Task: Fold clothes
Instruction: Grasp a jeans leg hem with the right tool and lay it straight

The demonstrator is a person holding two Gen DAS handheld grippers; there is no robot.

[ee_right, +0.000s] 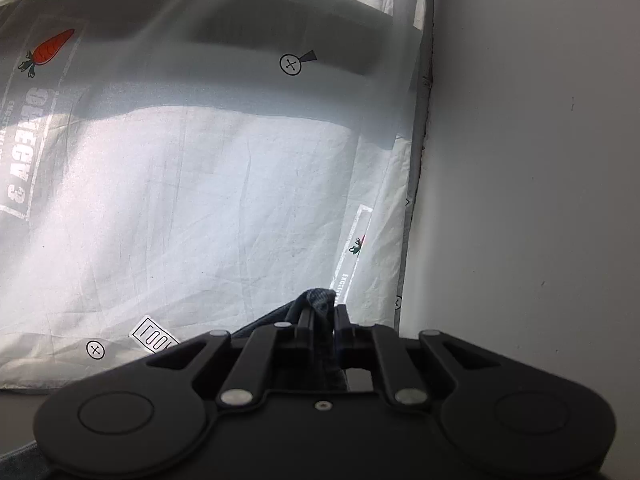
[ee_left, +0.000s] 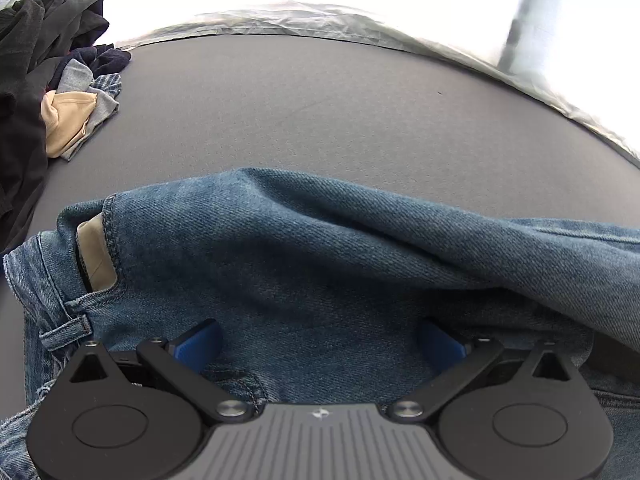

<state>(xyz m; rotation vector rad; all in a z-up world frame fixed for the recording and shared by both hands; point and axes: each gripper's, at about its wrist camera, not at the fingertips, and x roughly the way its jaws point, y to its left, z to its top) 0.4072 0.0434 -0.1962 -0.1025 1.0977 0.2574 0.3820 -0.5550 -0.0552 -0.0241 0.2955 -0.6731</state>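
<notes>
— Two grippers are seen; how is each set?
— The left gripper (ee_left: 320, 344) is spread wide over the jeans (ee_left: 304, 256) on the grey table (ee_left: 320, 112); denim is pinched by the right gripper (ee_right: 322, 316).

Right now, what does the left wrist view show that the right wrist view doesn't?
Only the left wrist view shows the grey table, the clothes pile and the open left gripper over the spread jeans. Only the right wrist view shows the printed white sheet, the wall and the right gripper shut on denim. Both show the jeans.
</notes>
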